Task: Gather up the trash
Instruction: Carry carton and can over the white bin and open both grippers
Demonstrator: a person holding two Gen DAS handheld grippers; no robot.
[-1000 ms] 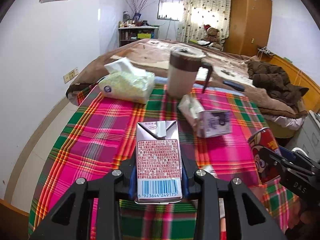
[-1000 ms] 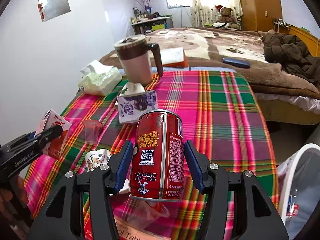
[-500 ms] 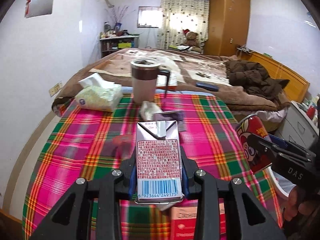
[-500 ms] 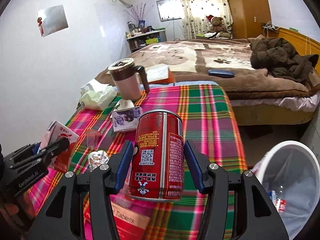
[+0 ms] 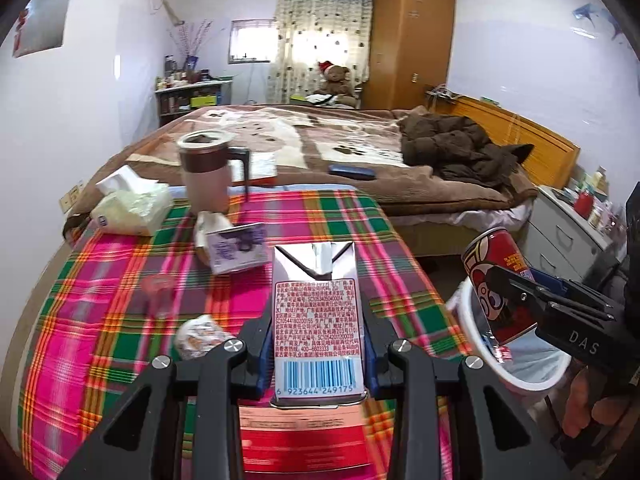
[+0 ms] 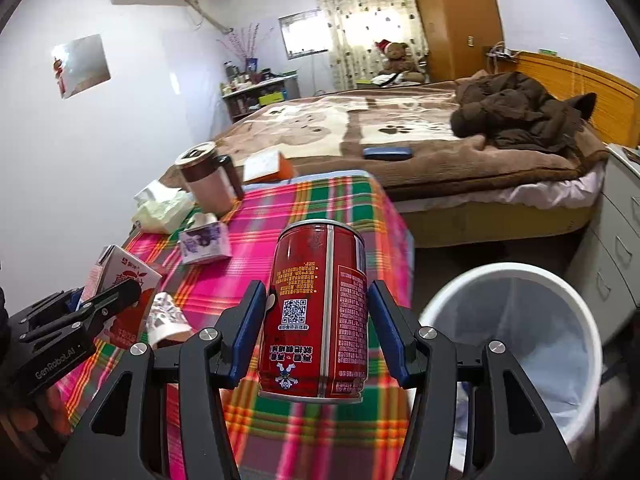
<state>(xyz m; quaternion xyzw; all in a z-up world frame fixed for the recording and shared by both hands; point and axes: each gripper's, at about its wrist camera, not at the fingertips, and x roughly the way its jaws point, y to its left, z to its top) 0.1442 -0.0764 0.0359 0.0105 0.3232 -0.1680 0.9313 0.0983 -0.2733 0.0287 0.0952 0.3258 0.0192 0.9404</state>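
Here, two pieces of trash are carried above a plaid-covered table beside a white bin.

In the left wrist view, a tissue pack (image 5: 132, 208) is seen at ten o'clock, a lidded mug (image 5: 206, 172) at eleven, and a small tissue box (image 5: 236, 250) below it. A milk carton (image 5: 318, 320) is pinched upright by the left gripper (image 5: 318, 354) at the centre, over the tablecloth (image 5: 100, 300). At three o'clock, a red can (image 5: 498, 284) is clamped by the right gripper (image 5: 516, 280), directly above the trash bin (image 5: 468, 328). In the right wrist view, the can is pressed between both pads, with the bin's rim at four o'clock.
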